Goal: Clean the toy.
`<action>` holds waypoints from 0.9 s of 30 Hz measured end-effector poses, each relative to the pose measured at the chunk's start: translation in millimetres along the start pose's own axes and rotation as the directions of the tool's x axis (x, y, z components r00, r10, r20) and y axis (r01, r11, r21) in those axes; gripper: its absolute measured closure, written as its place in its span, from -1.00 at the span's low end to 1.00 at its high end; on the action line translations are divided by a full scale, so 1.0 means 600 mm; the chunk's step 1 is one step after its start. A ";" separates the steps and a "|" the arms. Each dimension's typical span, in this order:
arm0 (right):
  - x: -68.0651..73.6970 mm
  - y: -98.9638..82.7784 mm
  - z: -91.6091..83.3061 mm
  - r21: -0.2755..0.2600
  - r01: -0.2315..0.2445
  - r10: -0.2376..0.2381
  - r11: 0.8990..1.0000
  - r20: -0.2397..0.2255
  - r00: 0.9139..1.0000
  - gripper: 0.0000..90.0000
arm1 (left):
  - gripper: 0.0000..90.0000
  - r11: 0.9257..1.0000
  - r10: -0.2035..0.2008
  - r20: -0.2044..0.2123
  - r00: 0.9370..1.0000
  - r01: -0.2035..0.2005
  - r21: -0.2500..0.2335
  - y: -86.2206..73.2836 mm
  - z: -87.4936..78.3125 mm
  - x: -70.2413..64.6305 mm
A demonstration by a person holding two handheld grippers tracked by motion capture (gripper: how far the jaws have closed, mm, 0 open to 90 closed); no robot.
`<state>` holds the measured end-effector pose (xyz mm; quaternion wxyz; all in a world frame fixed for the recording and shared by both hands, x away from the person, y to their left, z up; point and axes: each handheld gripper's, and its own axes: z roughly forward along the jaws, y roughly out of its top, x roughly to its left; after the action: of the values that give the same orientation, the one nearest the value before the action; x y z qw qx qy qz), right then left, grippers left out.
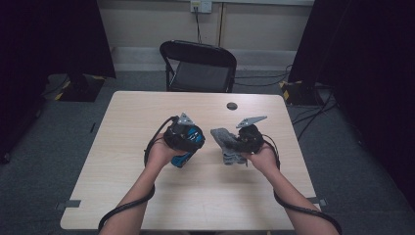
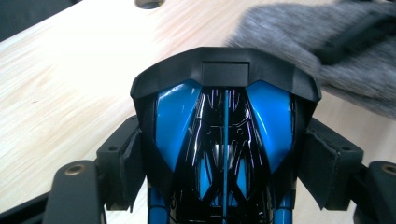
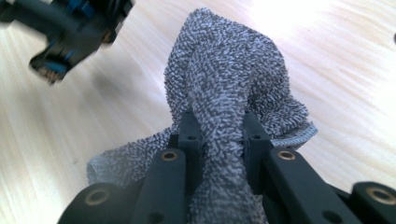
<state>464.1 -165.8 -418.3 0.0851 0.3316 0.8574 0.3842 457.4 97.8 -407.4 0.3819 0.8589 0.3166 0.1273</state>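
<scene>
Left gripper (image 2: 224, 154) is clamping a blue and black toy car (image 2: 224, 140) between its pads. The jaws are standing wide, spread to the car's width, with one pad pressing on each flank of the body. In the left gripper view the car's long axis is running straight along the jaws, its black end piece pointing away from the camera, toward the far part of the table (image 2: 70, 70). In the high view the left gripper (image 1: 188, 142) is sitting left of table centre, and the car (image 1: 185, 157) is showing blue beneath the gripper body, its visible end angled down toward the person's side. Whether the car is resting on the tabletop or being held just above it, I cannot tell.

Right gripper (image 3: 218, 140) is pinching a grey terry cloth (image 3: 229, 74). The jaws are drawn nearly together, with a bunched fold of cloth squeezed between the pads. In the right gripper view the cloth is rising beyond the jaw tips as a rounded hump, and its loose hemmed edges are spilling out to both sides onto the table. In the high view the cloth (image 1: 222, 137) is lying just left of the right gripper (image 1: 235, 144), its long axis running roughly from the far side toward the person, right of table centre.

The car and the cloth are sitting near each other, with a strip of bare tabletop between them.
</scene>
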 end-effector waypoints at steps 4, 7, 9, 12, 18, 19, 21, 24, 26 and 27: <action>-0.010 0.012 -0.001 0.004 -0.006 0.006 1.000 0.019 1.000 0.68 | -0.43 1.000 0.003 0.039 0.999 -0.002 -0.011 0.002 0.004 -0.012; -0.016 0.018 0.000 -0.001 -0.012 0.012 1.000 0.029 1.000 0.68 | -0.43 1.000 0.021 0.048 0.999 -0.021 -0.009 0.004 0.007 -0.020; -0.018 0.021 0.003 -0.002 -0.018 0.018 1.000 0.031 0.999 0.68 | -0.43 1.000 0.022 0.056 0.998 -0.022 -0.011 0.005 0.009 -0.025; -0.020 0.025 0.007 0.002 -0.021 0.021 1.000 0.029 0.999 0.68 | -0.43 1.000 0.026 0.061 0.998 -0.025 -0.011 0.005 0.012 -0.030; -0.018 0.034 0.012 -0.002 -0.014 0.014 1.000 0.015 1.000 0.68 | -0.43 0.999 0.033 0.076 0.997 -0.033 -0.005 0.004 0.016 -0.038; -0.015 0.037 0.014 0.002 -0.005 0.005 1.000 0.011 1.000 0.68 | -0.43 0.999 0.037 0.083 0.996 -0.037 0.000 0.003 0.018 -0.040; -0.012 0.041 0.015 0.002 0.004 -0.004 1.000 -0.001 1.000 0.68 | -0.43 0.999 0.036 0.087 0.996 -0.036 -0.001 0.003 0.019 -0.042; -0.004 0.047 0.017 0.007 0.032 -0.032 0.999 -0.020 0.999 0.68 | -0.43 0.999 0.043 0.092 0.995 -0.043 0.002 0.005 0.021 -0.044; 0.000 0.050 0.017 -0.002 0.042 -0.042 0.999 -0.041 0.998 0.68 | -0.43 0.999 0.046 0.093 0.995 -0.047 0.003 0.006 0.021 -0.044; 0.003 0.052 0.017 0.000 0.049 -0.049 0.999 -0.045 0.998 0.68 | -0.43 0.999 0.048 0.096 0.994 -0.049 0.003 0.007 0.021 -0.045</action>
<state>482.6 -143.4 -403.1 0.0753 0.3019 0.8671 0.3890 444.5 71.3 -412.4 0.3912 0.8724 0.2774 0.0943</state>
